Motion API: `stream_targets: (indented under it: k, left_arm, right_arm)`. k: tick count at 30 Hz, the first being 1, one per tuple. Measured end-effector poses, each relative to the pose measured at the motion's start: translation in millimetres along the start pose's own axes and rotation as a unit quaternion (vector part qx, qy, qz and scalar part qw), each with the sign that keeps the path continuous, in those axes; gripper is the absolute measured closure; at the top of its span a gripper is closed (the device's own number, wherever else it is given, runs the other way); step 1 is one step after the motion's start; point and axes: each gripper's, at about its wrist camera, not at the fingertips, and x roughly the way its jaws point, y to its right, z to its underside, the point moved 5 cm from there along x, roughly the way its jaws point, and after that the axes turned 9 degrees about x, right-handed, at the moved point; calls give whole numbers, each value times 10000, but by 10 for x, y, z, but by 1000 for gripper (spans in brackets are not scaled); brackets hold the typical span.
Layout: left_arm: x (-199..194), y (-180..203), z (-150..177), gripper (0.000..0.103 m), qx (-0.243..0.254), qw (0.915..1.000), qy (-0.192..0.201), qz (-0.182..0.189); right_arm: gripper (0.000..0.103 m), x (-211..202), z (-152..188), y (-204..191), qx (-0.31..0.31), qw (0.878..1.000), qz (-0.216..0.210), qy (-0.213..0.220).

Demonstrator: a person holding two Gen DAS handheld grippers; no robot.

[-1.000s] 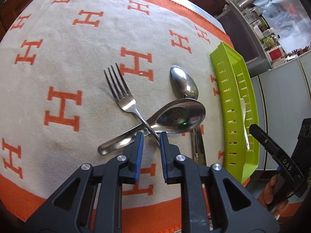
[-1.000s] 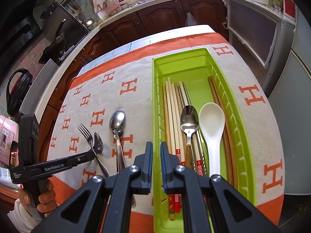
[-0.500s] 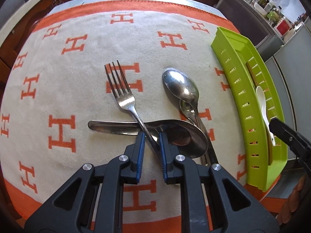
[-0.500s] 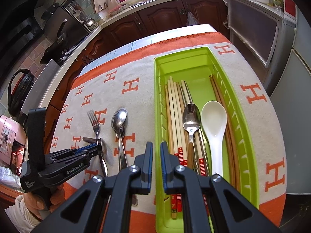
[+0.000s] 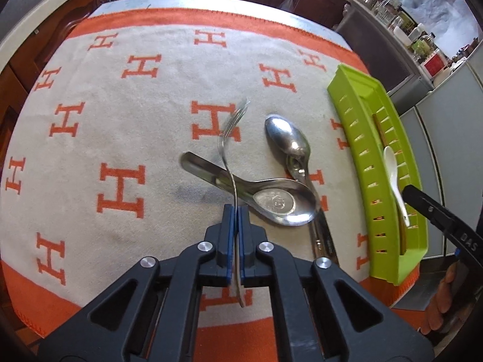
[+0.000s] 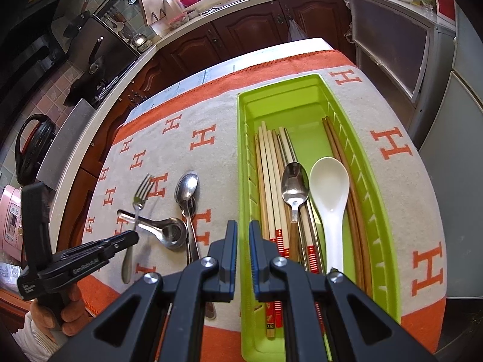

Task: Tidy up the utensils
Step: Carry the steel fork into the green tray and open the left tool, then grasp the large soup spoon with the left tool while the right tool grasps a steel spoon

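Bench (image 6: 311,43): pale top, showing only at its far edge. Covered by a cream cloth (image 5: 157,163) with orange border and orange H motifs. On the cloth: green slotted tray (image 6: 379,211) at right; ladle-style steel spoon (image 5: 271,200) and steel tablespoon (image 5: 286,138), lying crossed, beside the tray.

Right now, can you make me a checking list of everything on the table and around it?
Surface: cream towel with orange H letters, covering the table.
Job's things: steel fork lifted, turned on edge; wide steel ladle spoon and long steel spoon on the towel; green plastic tray holding wooden chopsticks, a white ceramic spoon, a small steel spoon.
Clutter: nothing seen.
Grippers: left gripper shut on the fork handle; right gripper open, empty.
Cables: nothing seen.
Surroundings: brown kitchen cabinets.
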Motion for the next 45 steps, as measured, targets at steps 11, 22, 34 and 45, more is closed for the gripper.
stream_targets:
  k: [11,22,34,45]
  left_arm:
    - [-496,526,-276,103,344,9975,420,453]
    - [-267,1491,-634,103,677,9936,239,867]
    - [412,1812,-484,103,729,9925,-516,838]
    - [105,1607,-357,102,971,9917,-371,756]
  right_arm:
    - [95,-235,-91,182,291,9991,-19,319]
    - [95,-419,-204,557,845,9944,214,605]
    - [95,-461,-182,699,1041,9921,247,654]
    - [95,-419,-123,479,761,9956,89,545]
